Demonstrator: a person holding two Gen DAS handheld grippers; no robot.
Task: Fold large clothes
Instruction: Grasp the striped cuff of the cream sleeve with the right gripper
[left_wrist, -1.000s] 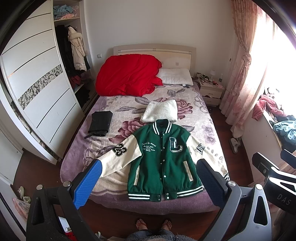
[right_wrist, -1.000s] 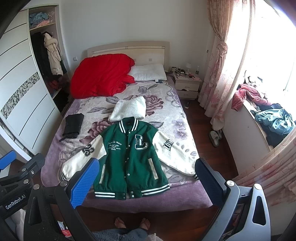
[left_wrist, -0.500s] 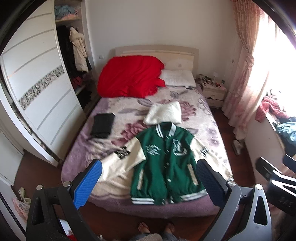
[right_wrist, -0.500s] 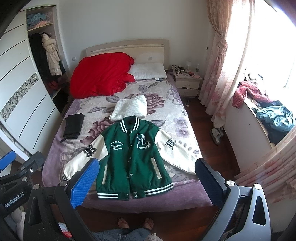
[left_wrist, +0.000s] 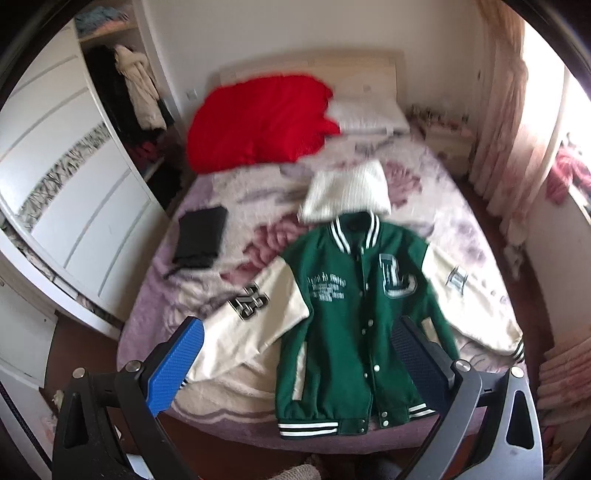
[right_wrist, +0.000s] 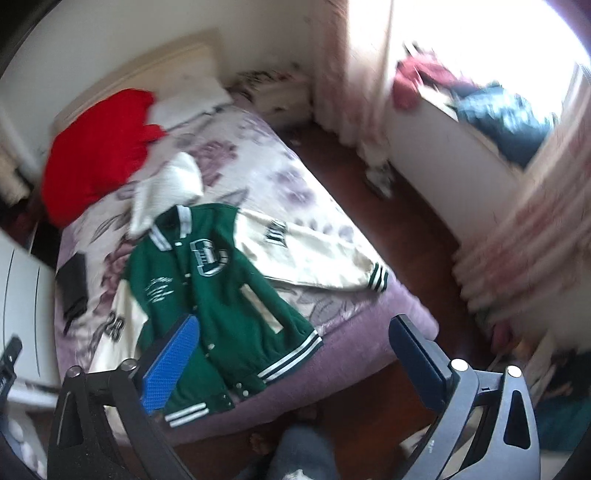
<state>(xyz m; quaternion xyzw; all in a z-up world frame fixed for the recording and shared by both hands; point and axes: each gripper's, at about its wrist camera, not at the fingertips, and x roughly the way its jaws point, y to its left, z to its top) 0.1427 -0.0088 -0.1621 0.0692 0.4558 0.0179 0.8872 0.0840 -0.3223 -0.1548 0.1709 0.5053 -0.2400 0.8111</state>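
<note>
Bedroom: a jacket (left_wrist: 354, 314) lies flat on the bed (left_wrist: 207, 306), collar far, hem near. Both tools, left (left_wrist: 295, 365) and right (right_wrist: 291, 363), hover above it, wide and empty.

Green varsity jacket (left_wrist: 354, 314) flat on bed
</note>
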